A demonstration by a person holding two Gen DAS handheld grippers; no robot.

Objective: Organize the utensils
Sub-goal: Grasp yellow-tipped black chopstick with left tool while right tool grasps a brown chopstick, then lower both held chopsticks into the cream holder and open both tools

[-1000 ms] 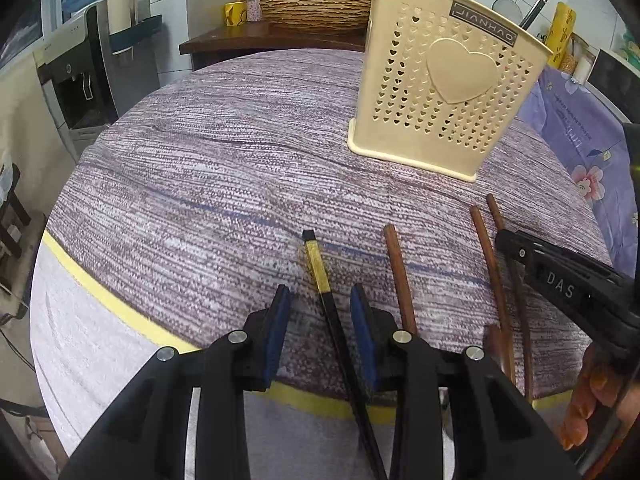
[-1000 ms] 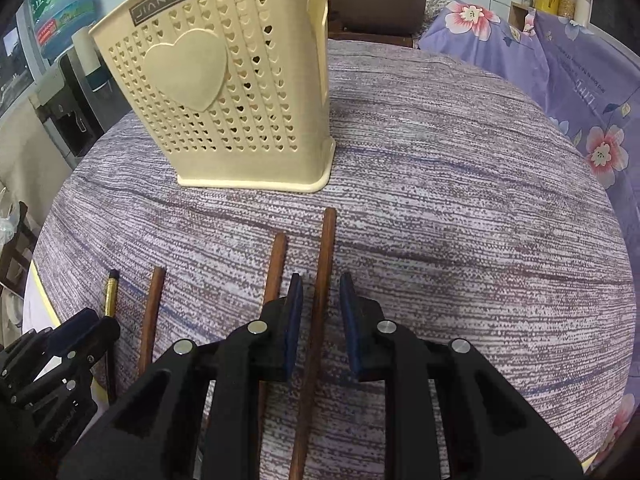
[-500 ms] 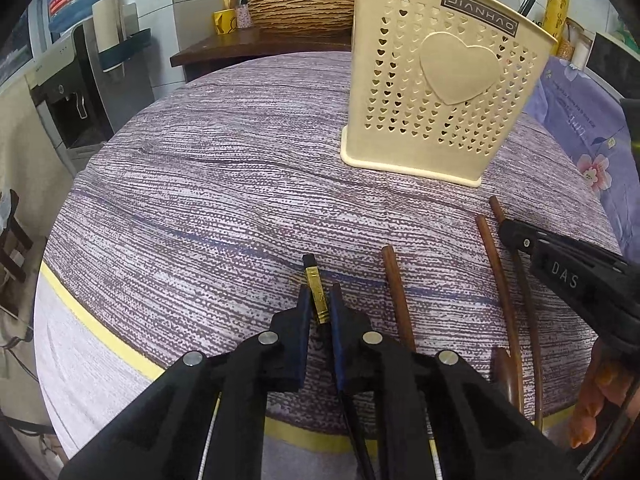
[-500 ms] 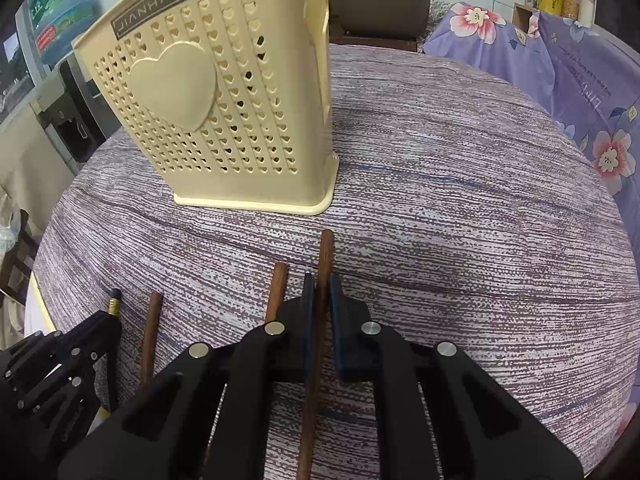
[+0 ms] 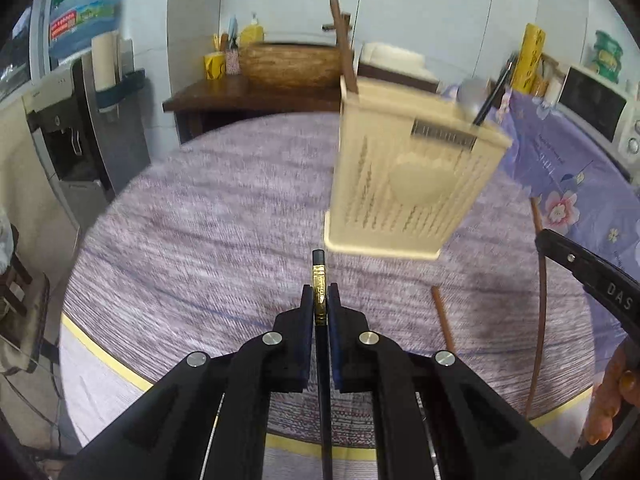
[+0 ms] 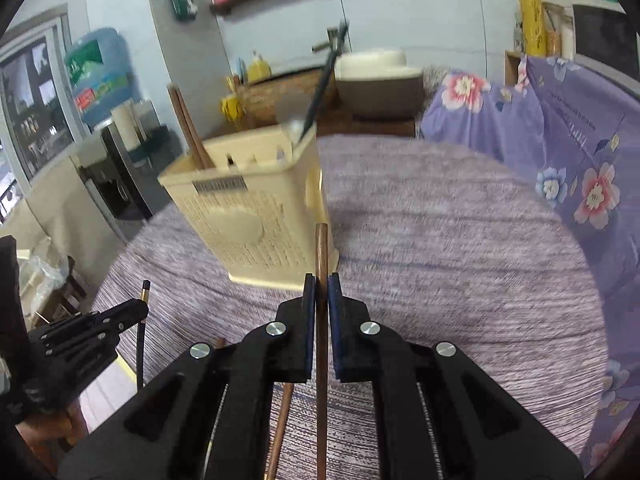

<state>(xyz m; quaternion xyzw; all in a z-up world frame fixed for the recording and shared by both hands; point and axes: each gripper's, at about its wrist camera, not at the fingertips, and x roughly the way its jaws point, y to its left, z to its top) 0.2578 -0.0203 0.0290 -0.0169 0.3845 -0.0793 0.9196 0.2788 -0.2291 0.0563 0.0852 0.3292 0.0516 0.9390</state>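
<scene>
My left gripper [image 5: 320,300] is shut on a black chopstick with a gold band [image 5: 319,276] and holds it above the round table. My right gripper [image 6: 321,292] is shut on a brown wooden chopstick [image 6: 321,248], also lifted. The cream perforated utensil holder [image 5: 408,184] stands upright ahead, also in the right wrist view [image 6: 248,216]; brown chopsticks [image 6: 188,128] and a dark-handled spoon [image 6: 320,84] stand in it. A loose brown chopstick [image 5: 442,320] lies on the cloth, and another [image 6: 282,420] shows under my right gripper. The right gripper [image 5: 592,284] shows at the left view's right edge.
The table wears a purple striped cloth [image 5: 200,240] with a yellow edge band [image 5: 104,360]. A floral purple cover [image 6: 580,160] lies at the right. A wooden sideboard with a wicker basket [image 5: 288,64] stands behind, a water dispenser [image 5: 80,128] at the left.
Both grippers have risen from the table, each lifting its chopstick, and the views have tilted up toward the holder. The frames now show motion blur.
</scene>
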